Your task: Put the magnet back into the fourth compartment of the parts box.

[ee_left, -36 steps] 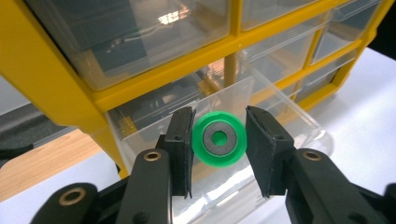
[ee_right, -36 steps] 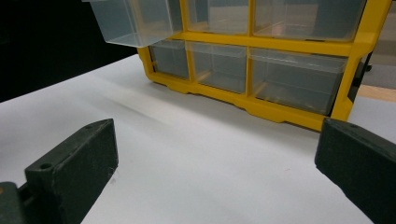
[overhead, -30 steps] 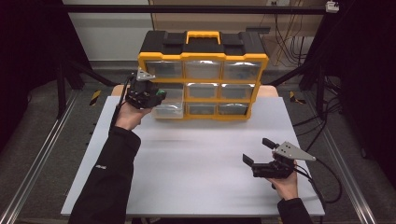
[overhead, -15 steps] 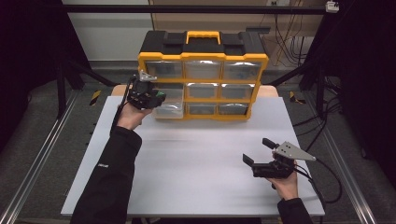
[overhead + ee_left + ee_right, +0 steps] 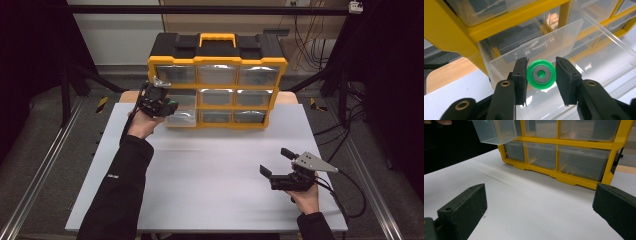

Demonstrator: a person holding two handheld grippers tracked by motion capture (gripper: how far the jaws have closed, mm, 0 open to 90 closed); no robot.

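Note:
My left gripper point(image 5: 541, 75) is shut on a small green disc point(image 5: 541, 83) with a grey ring in its middle. It holds the disc just over the clear drawer point(image 5: 599, 47) that is pulled out of the middle row at the left of the yellow and black organizer point(image 5: 217, 62). From above, the left gripper point(image 5: 159, 102) sits against the cabinet's left front, over the pulled-out drawer point(image 5: 181, 117). My right gripper point(image 5: 274, 161) rests low at the table's front right, open, with nothing between its jaws. In its own view the right gripper point(image 5: 539, 207) faces the cabinet's bottom row point(image 5: 564, 157).
The white table top point(image 5: 215, 170) stretches between both hands. The other clear drawers of the organizer are pushed in. Dark frame posts and cables stand beyond the table's edges on either side.

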